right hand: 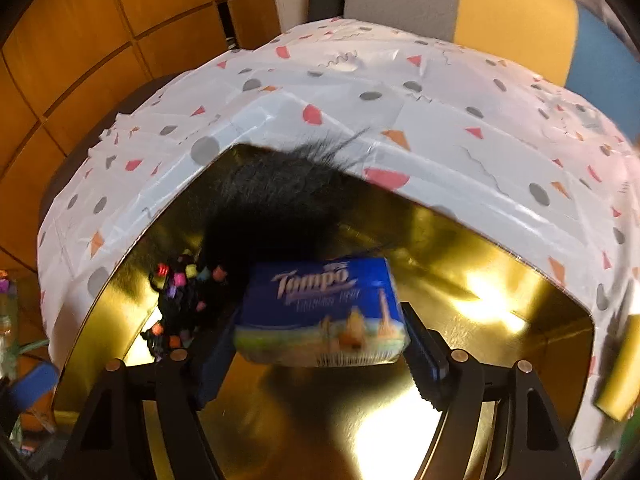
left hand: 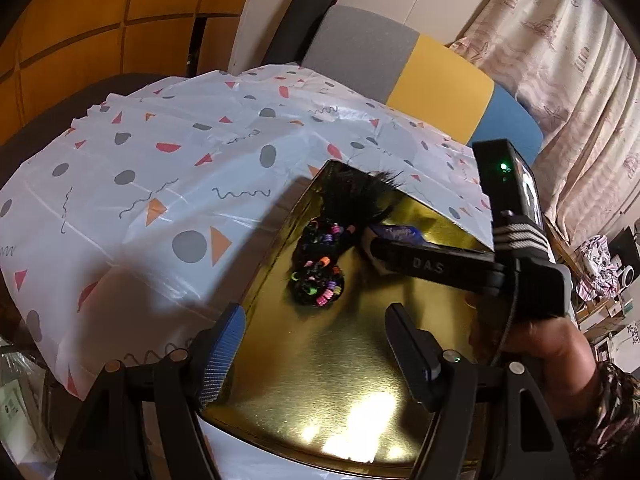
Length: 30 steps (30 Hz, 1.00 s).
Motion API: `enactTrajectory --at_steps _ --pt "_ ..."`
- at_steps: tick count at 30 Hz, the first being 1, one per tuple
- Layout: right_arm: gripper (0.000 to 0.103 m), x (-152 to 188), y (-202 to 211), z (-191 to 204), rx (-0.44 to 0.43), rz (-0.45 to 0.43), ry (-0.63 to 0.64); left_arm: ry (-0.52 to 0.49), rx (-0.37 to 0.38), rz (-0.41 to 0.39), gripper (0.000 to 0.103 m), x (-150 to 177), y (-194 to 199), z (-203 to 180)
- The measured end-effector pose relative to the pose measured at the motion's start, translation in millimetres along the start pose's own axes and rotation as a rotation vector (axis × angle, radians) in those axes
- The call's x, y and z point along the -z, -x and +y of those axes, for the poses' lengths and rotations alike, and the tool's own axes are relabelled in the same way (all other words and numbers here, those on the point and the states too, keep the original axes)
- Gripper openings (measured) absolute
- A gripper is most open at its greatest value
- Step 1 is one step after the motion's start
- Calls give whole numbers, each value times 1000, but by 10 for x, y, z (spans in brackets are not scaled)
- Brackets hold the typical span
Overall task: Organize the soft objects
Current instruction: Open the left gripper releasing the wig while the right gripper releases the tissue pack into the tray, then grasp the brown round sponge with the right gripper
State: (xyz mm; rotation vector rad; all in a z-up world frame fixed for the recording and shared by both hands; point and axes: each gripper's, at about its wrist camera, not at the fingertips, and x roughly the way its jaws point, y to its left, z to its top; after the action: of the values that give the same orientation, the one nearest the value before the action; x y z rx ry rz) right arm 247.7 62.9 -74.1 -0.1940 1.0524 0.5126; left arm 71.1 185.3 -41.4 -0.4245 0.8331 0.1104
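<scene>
Right gripper (right hand: 320, 348) clamps a Tempo tissue pack (right hand: 320, 312) across its short sides, held over the gold tray (right hand: 500, 320). The pack looks light, soft and plastic-wrapped: likely slippery and crushable, so a mid-body hold suits it. Left gripper (left hand: 316, 352) hangs spread and empty at the tray's near edge. Only the left view shows the beaded black hair ties (left hand: 318, 268) clearly; black fur piece (right hand: 280, 200) fills the far corner.
</scene>
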Motion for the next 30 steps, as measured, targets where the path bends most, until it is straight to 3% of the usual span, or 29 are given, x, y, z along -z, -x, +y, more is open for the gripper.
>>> enactTrajectory --at_steps 3,13,23,30 --pt "90 5 161 -58 -11 -59 -28 0 9 -1 73 2 6 -15" --pt "90 368 842 -285 23 -185 -38 -72 93 10 73 107 19 -284" --pt "90 1008 1538 -687 179 -328 -102 -214 206 11 73 324 110 -754" --pt "91 1518 1649 -1098 244 -287 -183 -314 274 45 73 545 152 -1130"
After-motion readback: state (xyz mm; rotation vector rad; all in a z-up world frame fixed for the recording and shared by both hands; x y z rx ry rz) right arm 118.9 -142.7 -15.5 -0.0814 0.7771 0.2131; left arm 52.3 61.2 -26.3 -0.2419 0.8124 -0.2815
